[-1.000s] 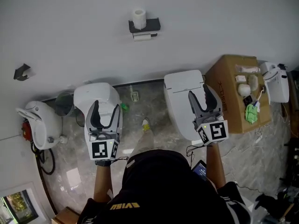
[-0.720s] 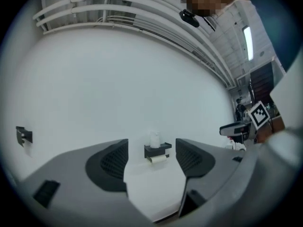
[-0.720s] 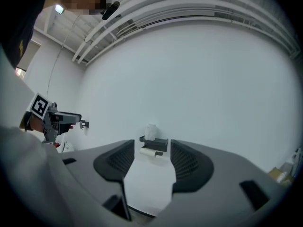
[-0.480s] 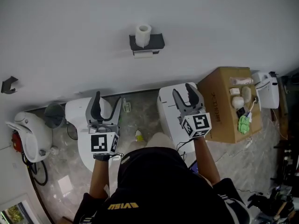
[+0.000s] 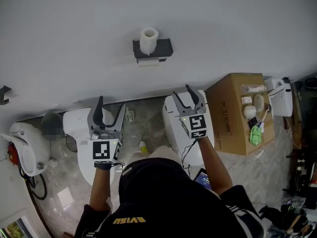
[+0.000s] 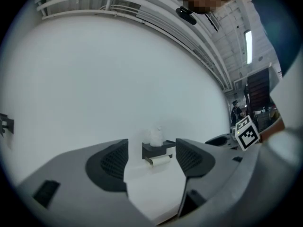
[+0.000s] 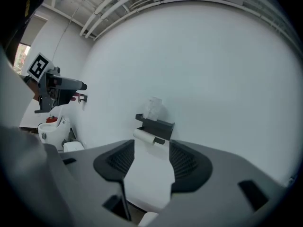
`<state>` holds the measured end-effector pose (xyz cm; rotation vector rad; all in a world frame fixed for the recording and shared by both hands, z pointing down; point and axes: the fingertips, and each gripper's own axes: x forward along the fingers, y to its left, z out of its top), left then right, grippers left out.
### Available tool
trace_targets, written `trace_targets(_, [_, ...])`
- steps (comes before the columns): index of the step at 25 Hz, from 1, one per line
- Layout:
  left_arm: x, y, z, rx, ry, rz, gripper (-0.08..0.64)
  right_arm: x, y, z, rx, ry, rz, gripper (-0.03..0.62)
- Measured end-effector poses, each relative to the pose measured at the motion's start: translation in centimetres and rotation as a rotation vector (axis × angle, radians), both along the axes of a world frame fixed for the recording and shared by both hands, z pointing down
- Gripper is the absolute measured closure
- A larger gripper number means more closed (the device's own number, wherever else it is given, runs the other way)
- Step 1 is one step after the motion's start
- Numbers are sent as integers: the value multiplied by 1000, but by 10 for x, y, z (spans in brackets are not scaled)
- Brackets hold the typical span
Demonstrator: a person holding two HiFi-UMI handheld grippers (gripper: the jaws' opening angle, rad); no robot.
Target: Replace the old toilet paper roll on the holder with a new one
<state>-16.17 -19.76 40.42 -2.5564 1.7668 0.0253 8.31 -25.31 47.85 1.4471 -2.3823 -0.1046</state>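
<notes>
A black wall holder (image 5: pixel 163 47) carries a full white roll (image 5: pixel 148 39) standing upright on its shelf. A thin, nearly used-up roll (image 5: pixel 148 61) hangs on the bar beneath. Both grippers are held out toward the wall, short of the holder and below it in the head view. My left gripper (image 5: pixel 111 105) is open and empty; the holder (image 6: pixel 158 149) and the thin roll (image 6: pixel 161 160) show between its jaws. My right gripper (image 5: pixel 182 92) is open and empty too, with the holder (image 7: pixel 156 125), the upright roll (image 7: pixel 153 109) and the thin roll (image 7: pixel 144 137) framed ahead.
Two white toilets (image 5: pixel 74 125) (image 5: pixel 171 115) stand on the marble floor under the grippers. A cardboard box (image 5: pixel 233 118) with small items on top sits at the right. A white appliance (image 5: pixel 22 145) and a grey bin (image 5: pixel 52 125) are at the left.
Both grippers have moved forward toward the wall and the holder, the right one also sinking a little. Their jaws stay open and empty.
</notes>
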Motion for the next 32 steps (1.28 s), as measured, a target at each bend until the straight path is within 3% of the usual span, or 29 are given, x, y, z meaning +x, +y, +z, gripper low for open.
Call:
trace_targets(6, [2, -7, 9, -10, -2, 28, 239, -19, -35, 18, 8, 58, -19, 362])
trace_targets(10, [18, -18, 9, 1, -46, 91, 239, -37, -59, 32, -5, 65, -32, 351])
trace_targets(12, [26, -24, 8, 8, -40, 99, 239, -43, -71, 39, 9, 148, -37, 339])
trace_targets(15, [29, -30, 13, -3, 3, 102, 239, -50, -86, 51, 60, 366, -47, 322])
trace_targets(17, [33, -33, 17, 0, 5, 115, 239, -54, -95, 59, 108, 513, -73, 318])
trace_targets(20, [42, -35, 25, 7, -12, 143, 239, -60, -105, 69, 159, 657, -101, 310])
trace_targets(25, [46, -41, 29, 20, -27, 152, 239, -75, -127, 79, 230, 817, -142, 304])
trace_targets(32, [43, -39, 37, -3, 9, 141, 239, -92, -148, 93, 230, 893, -166, 304])
